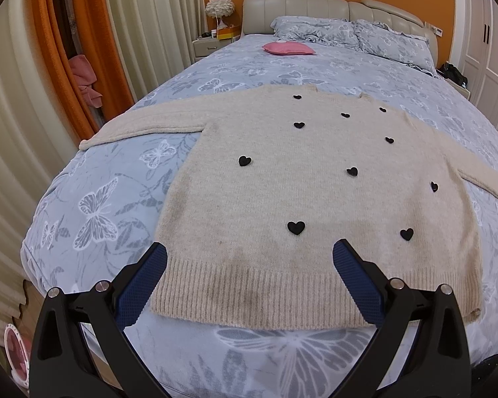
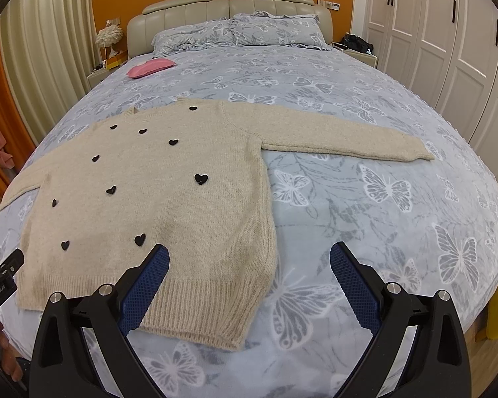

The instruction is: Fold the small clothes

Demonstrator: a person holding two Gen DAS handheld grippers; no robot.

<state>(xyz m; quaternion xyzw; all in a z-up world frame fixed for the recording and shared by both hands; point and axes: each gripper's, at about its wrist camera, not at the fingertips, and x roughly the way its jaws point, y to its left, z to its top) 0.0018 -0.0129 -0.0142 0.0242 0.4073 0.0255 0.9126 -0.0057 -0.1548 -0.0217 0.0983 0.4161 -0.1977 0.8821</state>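
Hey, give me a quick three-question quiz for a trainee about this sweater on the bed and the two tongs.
1. True or false: the sweater lies flat on the bed with both sleeves spread out.
2. Multiple choice: the shapes on the sweater's front are A) stars, B) black hearts, C) stripes.
3. Fill in: the left tongs and right tongs are both ____, holding nothing.

Key
1. True
2. B
3. open
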